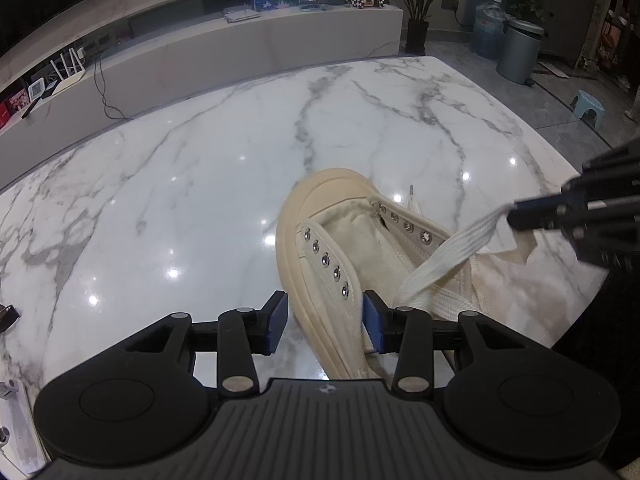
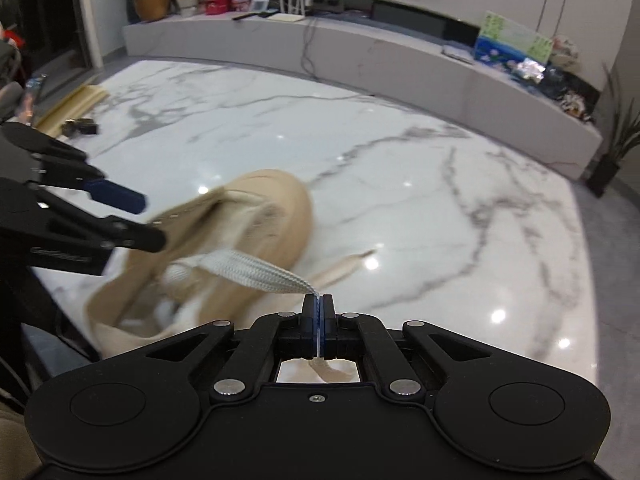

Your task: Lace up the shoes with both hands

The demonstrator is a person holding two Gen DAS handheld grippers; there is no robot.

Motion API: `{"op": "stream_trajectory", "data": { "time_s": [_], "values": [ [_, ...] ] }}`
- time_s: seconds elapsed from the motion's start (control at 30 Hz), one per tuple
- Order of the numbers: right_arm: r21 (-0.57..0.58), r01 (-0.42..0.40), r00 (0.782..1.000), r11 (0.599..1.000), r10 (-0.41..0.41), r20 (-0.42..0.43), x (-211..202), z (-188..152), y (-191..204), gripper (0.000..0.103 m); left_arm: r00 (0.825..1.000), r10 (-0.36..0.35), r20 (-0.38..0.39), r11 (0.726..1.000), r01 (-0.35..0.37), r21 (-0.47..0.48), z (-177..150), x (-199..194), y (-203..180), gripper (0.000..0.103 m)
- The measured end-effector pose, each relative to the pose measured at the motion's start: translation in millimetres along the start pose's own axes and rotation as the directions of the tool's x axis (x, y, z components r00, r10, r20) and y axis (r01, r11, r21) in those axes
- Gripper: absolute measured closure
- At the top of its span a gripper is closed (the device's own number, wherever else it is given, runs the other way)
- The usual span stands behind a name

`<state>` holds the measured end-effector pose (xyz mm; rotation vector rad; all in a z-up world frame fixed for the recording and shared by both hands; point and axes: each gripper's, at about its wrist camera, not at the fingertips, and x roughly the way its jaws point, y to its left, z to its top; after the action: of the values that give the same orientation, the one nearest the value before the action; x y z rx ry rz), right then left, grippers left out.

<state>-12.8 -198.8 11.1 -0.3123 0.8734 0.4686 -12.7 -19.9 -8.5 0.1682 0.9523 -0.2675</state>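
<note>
A cream canvas shoe (image 1: 344, 240) lies on a white marble table (image 1: 180, 184), its toe pointing away from both grippers and its eyelet rows bare. The left gripper (image 1: 325, 322) straddles the near side wall of the shoe, one blue pad on either side, fingers apart and seemingly pressing on it, probably to steady it against the pull of the lace. The right gripper (image 2: 318, 322) has its fingers clamped together on the flat white lace (image 2: 260, 270), which stretches taut from the shoe's opening to the pads. Ahead of both sets of fingers the tabletop is bare; the table's edge lies close beside the right gripper.
</note>
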Motion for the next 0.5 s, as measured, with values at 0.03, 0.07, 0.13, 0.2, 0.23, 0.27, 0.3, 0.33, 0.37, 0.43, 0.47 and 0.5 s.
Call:
{"op": "stream_trajectory", "data": {
  "time_s": [0.03, 0.07, 0.13, 0.2, 0.23, 0.27, 0.3, 0.33, 0.37, 0.43, 0.47, 0.5],
  "values": [
    [-0.003, 0.015, 1.000, 1.000, -0.015, -0.002, 1.0, 0.5, -0.3, 0.103, 1.000, 0.000, 0.001, 1.000, 0.000, 0.003, 0.3, -0.2, -0.3, 0.064],
    [-0.009, 0.050, 0.999, 0.999, -0.050, -0.003, 2.8, 1.5, -1.0, 0.103, 1.000, 0.000, 0.002, 1.000, 0.000, 0.006, 0.6, -0.4, -0.6, 0.064],
    [-0.045, 0.214, 0.977, 0.976, -0.214, -0.012, 10.5, 1.5, -4.6, 0.103, 1.000, 0.000, 0.003, 1.000, 0.000, 0.012, 1.3, -0.7, -1.2, 0.064],
    [-0.059, 0.287, 0.957, 0.956, -0.289, -0.029, 17.1, 0.3, -8.7, 0.103, 1.000, -0.001, -0.001, 1.000, 0.001, 0.015, 1.6, 0.3, -1.7, 0.064],
    [-0.059, 0.286, 0.956, 0.957, -0.289, -0.051, 20.4, -1.5, -11.7, 0.103, 1.000, -0.002, -0.005, 1.000, 0.002, 0.016, 1.5, 1.2, -1.9, 0.064],
    [-0.058, 0.283, 0.955, 0.957, -0.287, -0.073, 23.6, -3.4, -14.8, 0.102, 1.000, -0.002, -0.008, 1.000, 0.002, 0.017, 1.4, 2.1, -2.2, 0.064],
    [-0.059, 0.284, 0.954, 0.957, -0.288, -0.078, 23.8, -4.6, -15.3, 0.102, 1.000, -0.001, -0.011, 1.000, 0.002, 0.017, 1.5, 2.6, -2.2, 0.064],
    [-0.068, 0.287, 0.953, 0.956, -0.292, -0.082, 24.8, -6.2, -14.8, 0.101, 1.000, -0.002, -0.012, 1.000, 0.002, 0.017, 1.4, 2.9, -2.3, 0.064],
    [-0.077, 0.289, 0.952, 0.954, -0.295, -0.086, 25.7, -7.9, -14.3, 0.100, 1.000, -0.003, -0.014, 1.000, 0.003, 0.017, 1.3, 3.0, -2.4, 0.064],
    [-0.062, 0.240, 0.966, 0.969, -0.244, -0.080, 22.7, -8.8, -12.8, 0.094, 1.000, -0.002, -0.014, 1.000, 0.002, 0.017, 0.9, 2.5, -2.7, 0.064],
    [-0.045, 0.199, 0.977, 0.979, -0.201, -0.073, 19.9, -8.7, -12.5, 0.087, 1.000, -0.001, -0.015, 1.000, 0.002, 0.016, 0.7, 2.3, -2.8, 0.064],
    [-0.027, 0.140, 0.988, 0.990, -0.141, -0.062, 15.6, -7.7, -11.4, 0.083, 1.000, -0.001, -0.015, 1.000, 0.001, 0.016, 0.5, 2.0, -3.0, 0.064]
  ]
}}
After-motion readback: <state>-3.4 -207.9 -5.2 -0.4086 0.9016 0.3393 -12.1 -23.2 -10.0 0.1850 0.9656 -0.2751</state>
